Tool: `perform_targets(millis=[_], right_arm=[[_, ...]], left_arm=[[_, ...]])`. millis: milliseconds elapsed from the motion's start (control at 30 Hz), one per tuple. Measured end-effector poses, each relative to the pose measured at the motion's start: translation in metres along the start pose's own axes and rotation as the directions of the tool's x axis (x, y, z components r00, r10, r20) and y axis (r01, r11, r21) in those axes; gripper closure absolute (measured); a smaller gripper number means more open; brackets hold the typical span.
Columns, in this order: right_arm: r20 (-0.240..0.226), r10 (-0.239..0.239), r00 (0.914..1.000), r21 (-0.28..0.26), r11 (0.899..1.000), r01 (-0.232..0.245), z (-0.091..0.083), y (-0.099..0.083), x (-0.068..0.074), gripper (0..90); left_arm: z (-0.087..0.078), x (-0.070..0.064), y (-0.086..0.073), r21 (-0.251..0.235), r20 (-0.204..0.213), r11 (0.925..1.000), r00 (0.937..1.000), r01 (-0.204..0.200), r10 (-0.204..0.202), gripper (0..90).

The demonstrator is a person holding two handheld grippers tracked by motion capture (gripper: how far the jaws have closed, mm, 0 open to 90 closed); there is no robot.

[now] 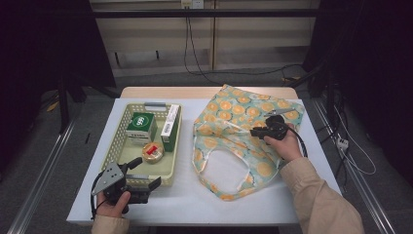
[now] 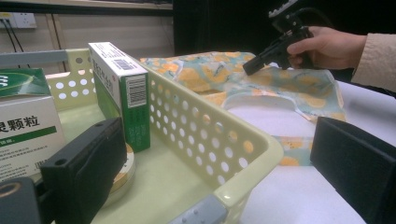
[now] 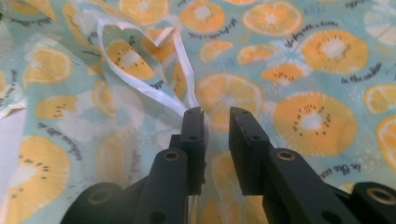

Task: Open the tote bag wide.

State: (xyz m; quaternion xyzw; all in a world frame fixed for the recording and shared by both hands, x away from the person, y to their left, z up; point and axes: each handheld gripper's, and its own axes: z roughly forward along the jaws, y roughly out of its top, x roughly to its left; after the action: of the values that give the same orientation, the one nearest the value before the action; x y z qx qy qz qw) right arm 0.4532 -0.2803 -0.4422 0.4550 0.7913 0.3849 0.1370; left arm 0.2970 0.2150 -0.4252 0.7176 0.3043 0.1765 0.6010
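A cloth bag (image 1: 234, 126) printed with orange slices lies flat on the right half of the white table. My right gripper (image 1: 258, 132) rests on its middle, held in a hand. In the right gripper view the jaws (image 3: 217, 116) stand a narrow gap apart, open, with the bag's white-trimmed edge (image 3: 140, 86) running in against the left jaw. My left gripper (image 1: 147, 174) is wide open at the front of a pale yellow basket (image 1: 113, 141). In the left gripper view its jaws (image 2: 215, 158) straddle the basket's near corner (image 2: 233, 140), holding nothing.
The basket holds a green-and-white box (image 1: 141, 126), a tall narrow green box (image 1: 170, 127) standing on edge, and a round tin (image 1: 152, 152). Cables lie on the floor beyond the table. Metal rails run along both sides.
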Motion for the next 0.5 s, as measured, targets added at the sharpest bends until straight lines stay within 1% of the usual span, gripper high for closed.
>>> perform_targets(millis=[33, 100, 167, 233, 367, 500], right_arm=[[0.0, -0.005, 1.0, -0.008, 1.0, 0.005, -0.002, 0.001, 0.002, 71.9], [-0.002, -0.018, 0.9998, -0.016, 1.0, 0.018, -0.005, 0.004, 0.006, 69.2], [-0.001, -0.027, 0.9996, -0.018, 0.999, 0.027, -0.008, 0.006, 0.011, 61.2], [-0.004, -0.04, 0.9992, -0.021, 0.999, 0.04, -0.01, 0.008, 0.015, 60.3], [-0.022, -0.056, 0.9982, -0.032, 0.998, 0.055, -0.014, 0.011, 0.024, 55.0], [-0.034, -0.074, 0.9967, -0.039, 0.997, 0.073, -0.017, 0.013, 0.033, 54.5]], left_arm=[[0.0, 0.0, 0.0, 0.002, -0.001, 1.0, 1.0, -0.001, 0.001, 3.5], [0.0, 0.0, 0.0, 0.002, 0.0, 1.0, 1.0, -0.003, 0.003, 3.5], [0.0, 0.0, 0.0, -0.001, -0.001, 1.0, 1.0, 0.0, 0.0, 3.5], [0.0, 0.0, 0.0, 0.0, 0.0, 1.0, 1.0, -0.005, 0.005, 3.5], [0.0, 0.0, 0.0, 0.0, 0.001, 1.0, 1.0, -0.004, 0.004, 3.5], [0.001, -0.001, 0.001, 0.001, 0.003, 1.0, 1.0, -0.006, 0.006, 3.5]])
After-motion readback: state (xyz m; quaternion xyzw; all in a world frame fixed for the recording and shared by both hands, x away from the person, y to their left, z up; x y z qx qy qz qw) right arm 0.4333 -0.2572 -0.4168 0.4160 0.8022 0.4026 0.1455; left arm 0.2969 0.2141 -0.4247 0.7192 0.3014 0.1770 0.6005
